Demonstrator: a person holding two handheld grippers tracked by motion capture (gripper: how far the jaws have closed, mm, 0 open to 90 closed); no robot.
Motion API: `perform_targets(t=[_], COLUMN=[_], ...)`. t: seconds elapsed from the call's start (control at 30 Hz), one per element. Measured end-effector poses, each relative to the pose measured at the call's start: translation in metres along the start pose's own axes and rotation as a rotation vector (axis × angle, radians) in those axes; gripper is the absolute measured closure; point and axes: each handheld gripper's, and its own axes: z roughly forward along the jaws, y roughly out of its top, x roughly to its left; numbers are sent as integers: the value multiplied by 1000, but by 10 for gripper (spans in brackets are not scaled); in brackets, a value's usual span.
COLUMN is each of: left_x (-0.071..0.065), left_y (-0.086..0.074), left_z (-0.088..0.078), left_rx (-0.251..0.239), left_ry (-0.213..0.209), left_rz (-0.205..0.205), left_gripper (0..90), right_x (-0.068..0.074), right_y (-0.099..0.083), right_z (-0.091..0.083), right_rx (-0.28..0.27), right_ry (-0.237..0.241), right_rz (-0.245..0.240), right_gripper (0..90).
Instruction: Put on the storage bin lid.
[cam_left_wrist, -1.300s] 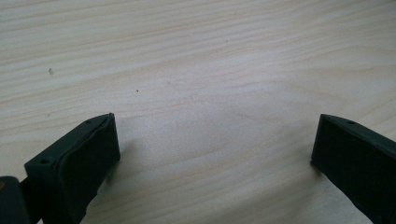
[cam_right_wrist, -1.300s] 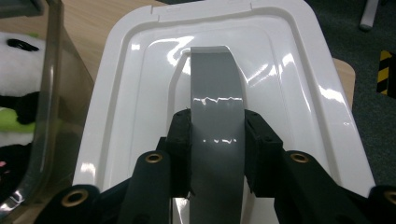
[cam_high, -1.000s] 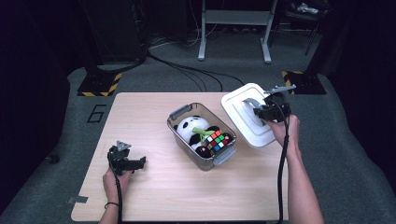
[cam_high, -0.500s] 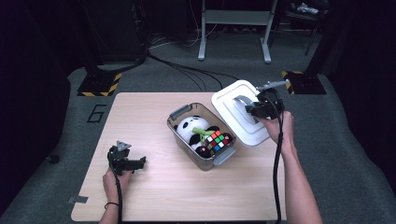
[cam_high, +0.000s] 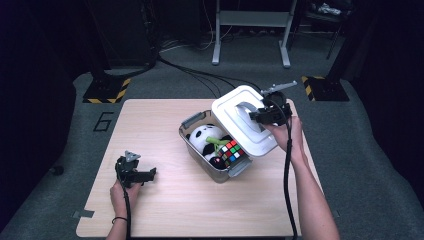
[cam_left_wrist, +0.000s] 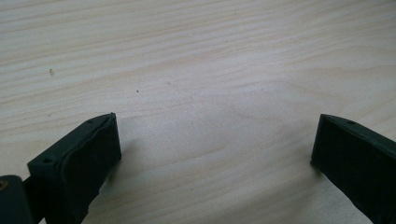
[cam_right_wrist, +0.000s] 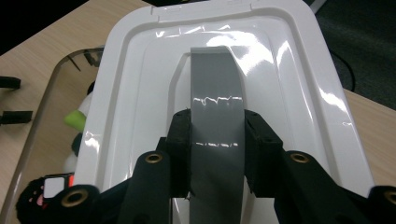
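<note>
The right gripper (cam_right_wrist: 218, 140) is clamped on the grey handle (cam_right_wrist: 217, 98) of the white lid (cam_high: 243, 120), one black jaw pressed against each side of the handle strip. Compared with one second ago, the lid has left its resting place on the surface (cam_high: 165, 210) beside the bin and has travelled toward the clear bin (cam_high: 212, 145). It is now raised, tilted, and overlaps the bin's far right corner. The near and left parts of the bin opening are not yet covered.

Inside the bin, the panda plush (cam_high: 202, 137) lies toward the far end, and the colour cube (cam_high: 231, 152) sits at the near end, just beside the dark plush (cam_high: 216, 161). A green item (cam_right_wrist: 77, 117) is visible below the lid's edge in the right gripper view.

The left gripper (cam_left_wrist: 210, 154) has its jaws apart and holds nothing. It rests on the surface well to the left of the bin and has not shifted over the same interval.

Assessment: the work in hand is closing the bin. The lid is in transit and not seated. The next requirement is to level the lid and align its rim with the bin rim. The bin is not braced by the left gripper, so an off-centre contact could push the bin.
</note>
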Motion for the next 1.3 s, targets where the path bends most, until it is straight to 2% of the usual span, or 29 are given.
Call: perform_targets(t=[0.27, 0.43, 0.7, 0.93, 1.3], left_x=[0, 0, 1, 0, 0], left_y=[0, 0, 0, 0, 0], left_z=[0, 0, -1, -1, 0], left_rx=[-2, -1, 6, 6, -5], left_ry=[1, 0, 0, -1, 0], left_rz=[1, 0, 12, 11, 3], left_gripper=[11, 13, 13, 14, 16], right_x=[16, 31, 45, 58, 67], right_y=[9, 15, 19, 20, 21], right_z=[8, 20, 35, 51, 71], right_rx=[9, 38, 73, 118, 178], right_ry=[47, 76, 115, 136, 144], right_rz=[-9, -20, -28, -24, -14], right_gripper=[664, 664, 664, 664, 664])
